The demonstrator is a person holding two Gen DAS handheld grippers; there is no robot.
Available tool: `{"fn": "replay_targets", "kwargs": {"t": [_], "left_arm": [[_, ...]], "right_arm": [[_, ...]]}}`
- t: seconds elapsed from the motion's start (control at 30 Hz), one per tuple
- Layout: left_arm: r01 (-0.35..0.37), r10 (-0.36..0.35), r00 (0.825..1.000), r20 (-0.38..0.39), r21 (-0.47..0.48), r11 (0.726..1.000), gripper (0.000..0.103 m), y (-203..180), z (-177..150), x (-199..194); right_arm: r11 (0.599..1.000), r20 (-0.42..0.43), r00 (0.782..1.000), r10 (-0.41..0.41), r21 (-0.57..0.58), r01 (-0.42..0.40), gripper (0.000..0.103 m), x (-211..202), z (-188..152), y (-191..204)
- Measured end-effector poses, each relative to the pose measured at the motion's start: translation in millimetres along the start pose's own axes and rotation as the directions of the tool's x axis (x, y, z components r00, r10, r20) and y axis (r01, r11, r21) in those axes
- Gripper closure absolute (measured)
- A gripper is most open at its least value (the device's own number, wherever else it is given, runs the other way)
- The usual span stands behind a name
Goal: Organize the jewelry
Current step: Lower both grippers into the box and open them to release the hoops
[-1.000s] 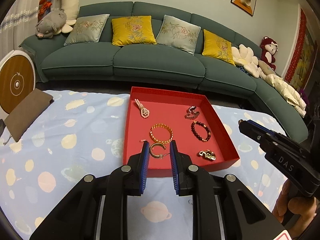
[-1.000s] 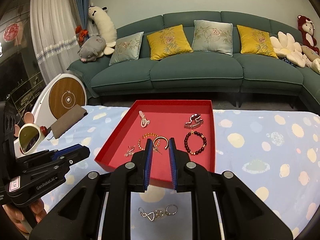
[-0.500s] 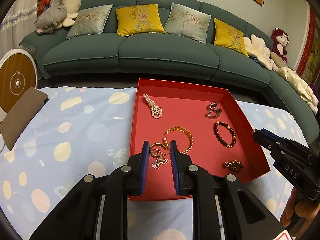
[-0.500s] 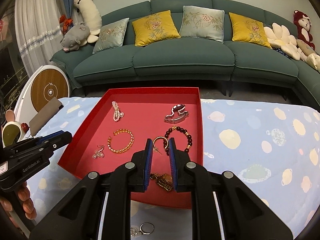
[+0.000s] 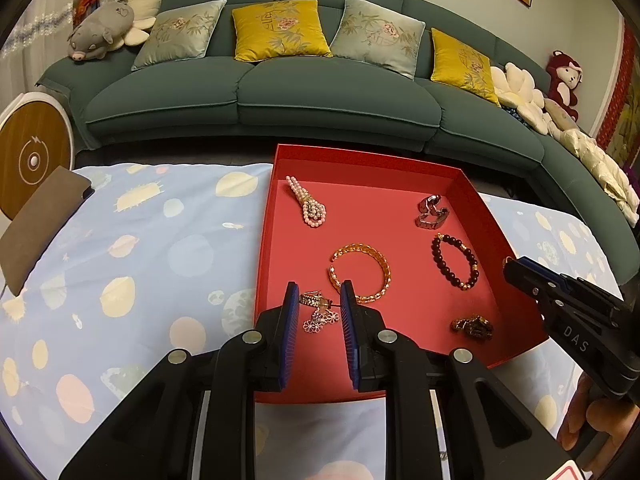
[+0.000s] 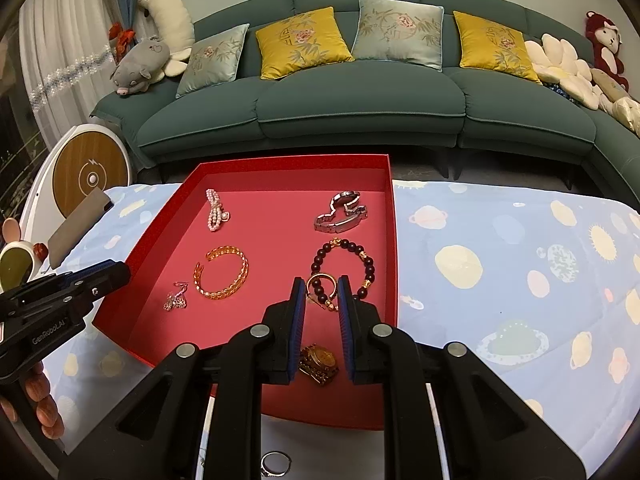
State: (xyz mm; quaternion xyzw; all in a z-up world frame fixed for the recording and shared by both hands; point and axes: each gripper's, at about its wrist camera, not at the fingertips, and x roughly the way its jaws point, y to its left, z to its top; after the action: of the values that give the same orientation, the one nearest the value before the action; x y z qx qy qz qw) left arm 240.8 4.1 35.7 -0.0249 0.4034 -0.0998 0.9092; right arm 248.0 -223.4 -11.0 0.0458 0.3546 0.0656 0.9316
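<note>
A red tray (image 5: 516,354) (image 6: 392,216) holds a pearl piece (image 5: 309,205), a silver watch (image 6: 341,214), a gold bangle (image 5: 364,266) (image 6: 222,272), a dark bead bracelet (image 5: 455,261) (image 6: 344,258) and a gold watch (image 6: 318,363) (image 5: 472,326). My left gripper (image 5: 319,304) is over the tray's near left part, its fingers narrowly apart around a gold hoop earring with a flower dangle (image 5: 316,312). My right gripper (image 6: 322,294) is shut on a gold hoop earring (image 6: 320,285) above the bead bracelet. A ring (image 6: 275,463) lies on the cloth in front of the tray.
The tray sits on a table with a light blue planet-print cloth (image 5: 152,256) (image 6: 500,272). A brown pouch (image 5: 38,224) lies at the left edge. A green sofa (image 5: 320,92) with cushions stands behind. A round white and wood device (image 6: 90,176) stands at the left.
Both grippers have moved forward over the tray, each carrying a hoop earring. The left one now hangs low over the tray's near left; the right one is over the bead bracelet.
</note>
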Motion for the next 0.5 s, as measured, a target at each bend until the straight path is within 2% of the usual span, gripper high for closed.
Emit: {"fn": "replay_targets", "kwargs": {"t": [0.1,0.3,0.43,0.5], "left_arm": [[-0.003,0.003,1.0,0.0,-0.01,1.0,0.083,2.3,0.6,-0.3],[0.004,-0.004,1.0,0.018,-0.055,0.999,0.069,12.2,5.9,-6.5],[0.036,-0.031,0.998,0.048,-0.105,0.994,0.069,22.9,14.7,-21.5],[0.046,-0.037,0.997,0.075,-0.119,0.992,0.069,26.8,17.9,-32.7]], "right_arm": [[1.0,0.005,1.0,0.01,-0.001,-0.01,0.087,0.7,0.1,-0.5],[1.0,0.042,0.999,0.01,0.0,-0.01,0.086,-7.1,3.1,-0.9],[0.999,0.081,0.996,0.024,0.025,-0.026,0.085,-21.7,10.2,-4.6],[0.998,0.109,0.993,0.037,0.037,-0.041,0.078,-33.4,14.1,-5.6]]}}
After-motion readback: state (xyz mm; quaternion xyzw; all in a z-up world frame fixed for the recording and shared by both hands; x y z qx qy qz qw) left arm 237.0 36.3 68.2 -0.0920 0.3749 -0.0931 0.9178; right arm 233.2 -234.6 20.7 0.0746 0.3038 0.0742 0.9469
